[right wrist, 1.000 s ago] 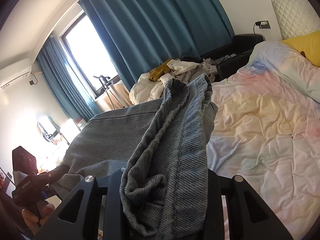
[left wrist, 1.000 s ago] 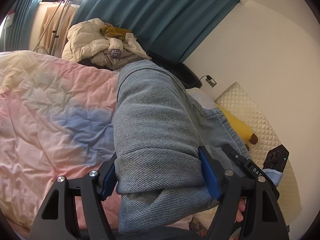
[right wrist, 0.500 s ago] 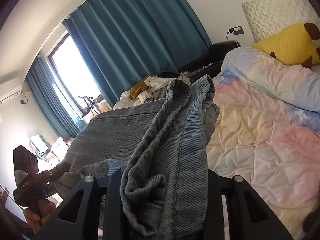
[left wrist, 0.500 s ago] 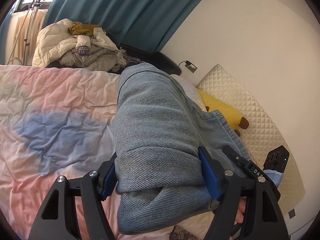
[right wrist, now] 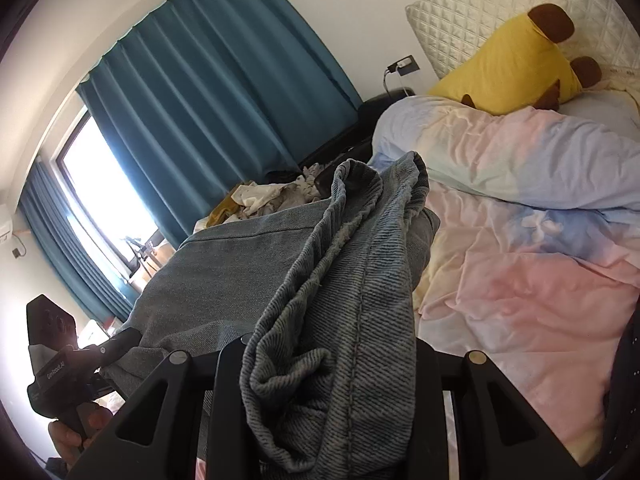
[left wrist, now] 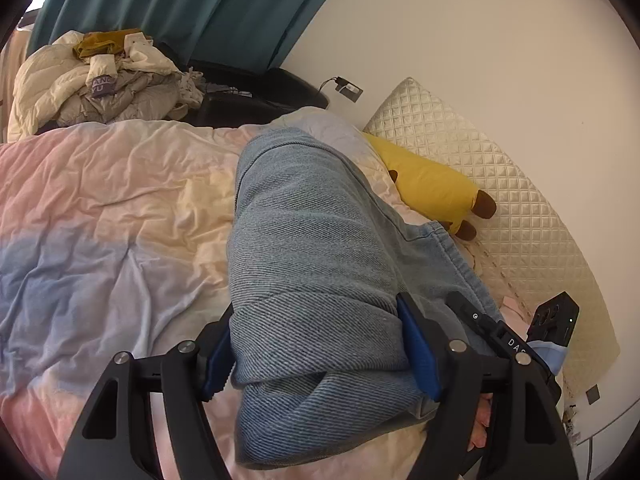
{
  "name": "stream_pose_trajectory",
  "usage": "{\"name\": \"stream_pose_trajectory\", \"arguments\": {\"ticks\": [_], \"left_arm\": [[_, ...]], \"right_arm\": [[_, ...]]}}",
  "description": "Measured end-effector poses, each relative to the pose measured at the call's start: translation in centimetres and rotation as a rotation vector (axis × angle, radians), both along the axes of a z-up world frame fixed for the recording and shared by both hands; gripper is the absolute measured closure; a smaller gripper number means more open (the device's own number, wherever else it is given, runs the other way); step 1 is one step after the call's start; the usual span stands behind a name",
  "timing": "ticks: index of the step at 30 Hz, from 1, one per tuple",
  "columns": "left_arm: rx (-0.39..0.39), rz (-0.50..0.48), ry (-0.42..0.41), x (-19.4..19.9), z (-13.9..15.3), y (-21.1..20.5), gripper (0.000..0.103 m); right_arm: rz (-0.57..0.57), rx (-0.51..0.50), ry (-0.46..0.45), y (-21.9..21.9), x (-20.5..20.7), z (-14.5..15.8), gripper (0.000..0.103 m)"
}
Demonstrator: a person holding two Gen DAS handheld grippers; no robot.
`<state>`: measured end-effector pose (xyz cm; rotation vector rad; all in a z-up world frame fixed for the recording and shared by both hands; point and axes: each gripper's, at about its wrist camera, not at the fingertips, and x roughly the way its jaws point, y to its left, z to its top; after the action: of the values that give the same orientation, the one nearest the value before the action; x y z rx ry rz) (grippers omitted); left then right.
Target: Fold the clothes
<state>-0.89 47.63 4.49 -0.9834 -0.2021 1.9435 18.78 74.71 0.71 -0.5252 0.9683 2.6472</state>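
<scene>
Tool point(right wrist: 328, 364) tips buried in jeans point(right wrist: 224, 272)

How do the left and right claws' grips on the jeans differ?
The left claw stands wide around a thick folded bundle of the jeans; the right claw is narrower, pinching a bunched edge. The left claw's blue pads show; the right's are hidden by cloth. Both hold the same jeans above the duvet.

White walls point(left wrist: 460, 32); teal curtains point(right wrist: 224, 108); bright window point(right wrist: 104, 196); bed, pastel duvet point(left wrist: 100, 220); quilted headboard point(left wrist: 520, 208).
</scene>
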Motion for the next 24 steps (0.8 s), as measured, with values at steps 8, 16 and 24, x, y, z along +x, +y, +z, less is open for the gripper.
{"name": "stream_pose_trajectory", "arguments": {"ticks": [8, 16, 24], "left_arm": [[-0.011, -0.097, -0.069, -1.8, -5.4, 6.8, 0.029], [0.001, -0.157, -0.105, -3.3, -10.6, 10.3, 0.029], [-0.017, -0.200, -0.098, -4.4, -13.9, 11.0, 0.028]], "right_arm": [[-0.124, 0.026, -0.061, 4.6, 0.7, -4.1, 0.075], [-0.177, 0.093, -0.122, 6.1, 0.9, -8.4, 0.075], [-0.206, 0.100, -0.174, 5.2, 1.1, -13.2, 0.074]]}}
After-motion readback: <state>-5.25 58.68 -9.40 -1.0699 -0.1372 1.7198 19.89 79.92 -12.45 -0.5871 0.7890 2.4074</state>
